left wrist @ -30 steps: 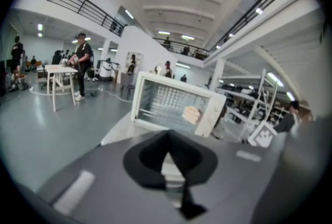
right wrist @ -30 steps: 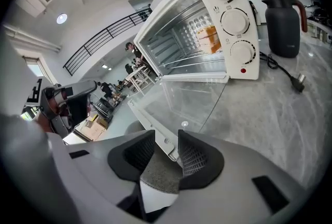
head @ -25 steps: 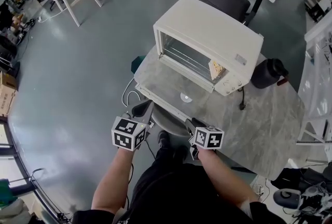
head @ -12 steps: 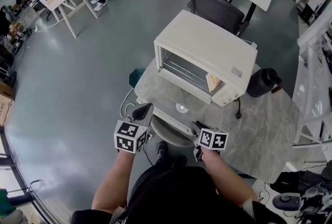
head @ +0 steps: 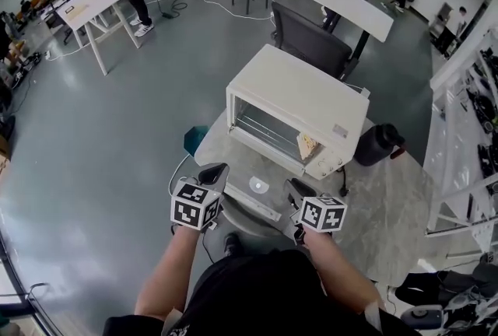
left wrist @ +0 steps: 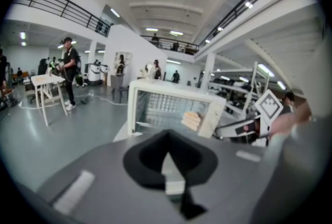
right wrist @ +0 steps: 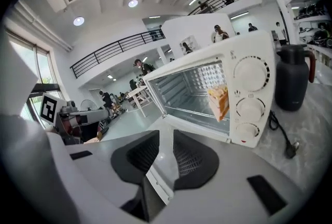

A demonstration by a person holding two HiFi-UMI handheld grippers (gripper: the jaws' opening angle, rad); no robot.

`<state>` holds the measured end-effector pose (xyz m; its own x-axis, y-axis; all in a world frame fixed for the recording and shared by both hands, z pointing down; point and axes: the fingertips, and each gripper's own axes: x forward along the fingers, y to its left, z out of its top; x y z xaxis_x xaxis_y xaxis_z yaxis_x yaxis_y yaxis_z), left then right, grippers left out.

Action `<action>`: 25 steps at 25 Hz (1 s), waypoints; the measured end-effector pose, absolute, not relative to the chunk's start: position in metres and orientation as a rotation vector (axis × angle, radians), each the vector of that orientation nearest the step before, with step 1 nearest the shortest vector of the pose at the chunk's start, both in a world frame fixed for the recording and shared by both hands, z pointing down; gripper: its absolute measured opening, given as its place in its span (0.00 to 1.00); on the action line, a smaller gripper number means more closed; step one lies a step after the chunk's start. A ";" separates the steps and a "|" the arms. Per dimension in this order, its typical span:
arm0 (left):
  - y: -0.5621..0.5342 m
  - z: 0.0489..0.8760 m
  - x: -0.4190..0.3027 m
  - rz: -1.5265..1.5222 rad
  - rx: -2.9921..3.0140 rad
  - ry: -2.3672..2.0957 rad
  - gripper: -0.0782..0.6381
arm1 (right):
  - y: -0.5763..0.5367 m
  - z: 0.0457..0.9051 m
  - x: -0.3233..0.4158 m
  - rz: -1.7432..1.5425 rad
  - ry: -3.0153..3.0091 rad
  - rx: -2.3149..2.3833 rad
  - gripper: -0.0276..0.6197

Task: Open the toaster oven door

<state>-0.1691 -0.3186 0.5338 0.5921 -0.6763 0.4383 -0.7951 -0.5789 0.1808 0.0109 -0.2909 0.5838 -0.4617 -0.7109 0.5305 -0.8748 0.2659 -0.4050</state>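
The cream toaster oven (head: 299, 97) stands on the marble table (head: 366, 202), and its glass door (head: 241, 190) lies folded down flat toward me. The chamber (right wrist: 192, 96) is open to view, with a yellow bread-like piece (right wrist: 219, 101) by the control knobs. My left gripper (head: 212, 169) is shut and empty, just off the door's left front corner; in its own view the left gripper (left wrist: 167, 153) points at the oven (left wrist: 171, 109). My right gripper (head: 296, 188) hovers at the door's right front corner. Its jaws (right wrist: 166, 137) are closing; the door's edge shows through their gap, untouched by the pads.
A black jug (head: 377, 144) stands right of the oven, with a power cord (right wrist: 282, 137) trailing over the table. A dark chair (head: 307, 35) and a white desk (head: 354, 12) stand behind the table. People stand far off at the back left.
My head view has drawn back, so the oven looks smaller and farther. Both grippers sit slightly lower in the frame, still by the door's front edge. The door stays down throughout.
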 end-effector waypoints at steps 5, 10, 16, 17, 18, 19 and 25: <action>-0.312 0.520 -0.154 0.402 2.436 -1.236 0.12 | -0.291 0.552 0.017 0.880 -2.405 1.385 0.14; -0.296 0.508 -0.131 0.319 2.373 -1.312 0.12 | -0.275 0.536 0.039 0.905 -2.498 1.307 0.09; -0.265 0.497 -0.096 0.276 2.323 -1.369 0.12 | -0.257 0.522 0.075 0.907 -2.592 1.221 0.07; -0.260 0.498 -0.090 0.274 2.314 -1.374 0.12 | -0.255 0.522 0.082 0.910 -2.597 1.217 0.06; -0.256 0.500 -0.086 0.273 2.306 -1.380 0.12 | -0.253 0.523 0.089 0.913 -2.599 1.214 0.05; -0.252 0.501 -0.083 0.274 2.297 -1.389 0.12 | -0.251 0.525 0.095 0.916 -2.599 1.212 0.05; -0.233 0.499 -0.082 0.272 2.268 -1.432 0.12 | -0.244 0.513 0.115 0.878 -2.645 1.196 0.03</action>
<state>-0.0825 -0.2331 0.4992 0.4438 -0.8066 0.3905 -0.8936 -0.3655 0.2605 0.1149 -0.2438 0.5127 -0.6838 -0.6545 0.3226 -0.7175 0.5226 -0.4605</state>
